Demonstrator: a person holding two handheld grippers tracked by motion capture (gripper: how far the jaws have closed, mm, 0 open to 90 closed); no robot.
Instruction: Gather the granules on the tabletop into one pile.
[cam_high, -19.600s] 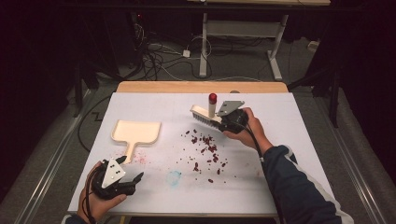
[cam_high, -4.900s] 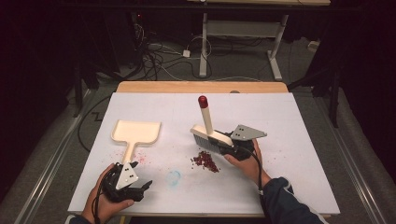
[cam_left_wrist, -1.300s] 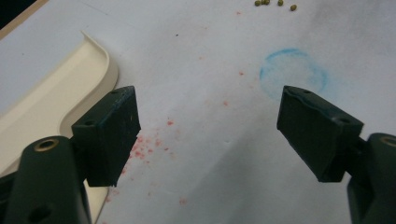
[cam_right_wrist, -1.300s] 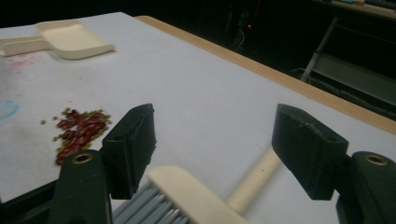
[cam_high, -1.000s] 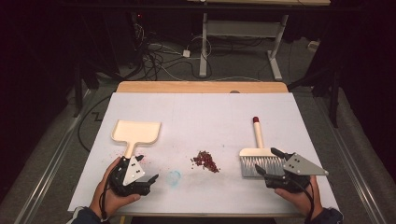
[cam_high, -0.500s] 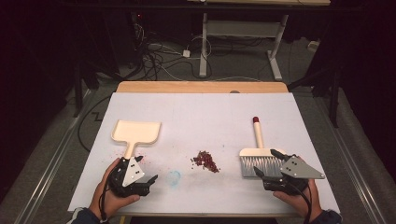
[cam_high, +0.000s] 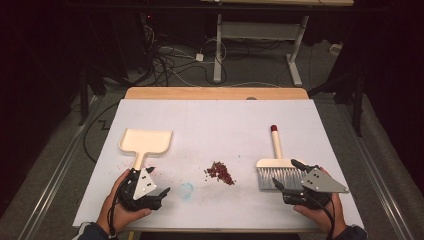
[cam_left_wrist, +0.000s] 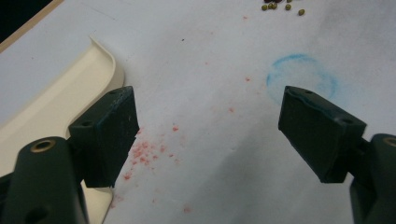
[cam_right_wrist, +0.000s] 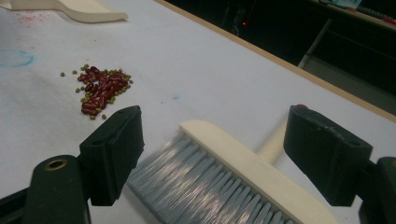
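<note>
A: Where do the task's things lie?

B: In the high view, the cream-coloured brush with grey bristles and a red-tipped handle (cam_high: 274, 167) lies flat on the white paper-covered table (cam_high: 215, 120), at its right side, handle pointing away from the person. The small heap of dark red beans and tiny green seeds (cam_high: 219, 171) sits near the table's middle, well apart from the brush. The cream plastic dustpan (cam_high: 145, 142) lies at the left.

A: How do the two tools stand?

B: The right gripper (cam_high: 292, 176) rests just beside the brush's bristle end, jaws wide apart and empty; in the right gripper view its jaws frame the brush (cam_right_wrist: 219, 182) without closing on it. The left gripper (cam_high: 156, 181) sits at the near end of the dustpan's handle, jaws likewise spread; the left gripper view shows bare paper between them, the dustpan's edge (cam_left_wrist: 70, 98) at the left jaw and a faint blue ring stain (cam_left_wrist: 302, 80) near the right jaw.

A: What differs from the earlier frames?

B: About twenty seconds ago the beans lay scattered and the right gripper held the brush at the far side. Five seconds ago the brush stood upright, clamped, beside the gathered heap. Since one second ago the brush has lain released; the right gripper has drawn slightly nearer the person. The left gripper has stayed in place.
</note>
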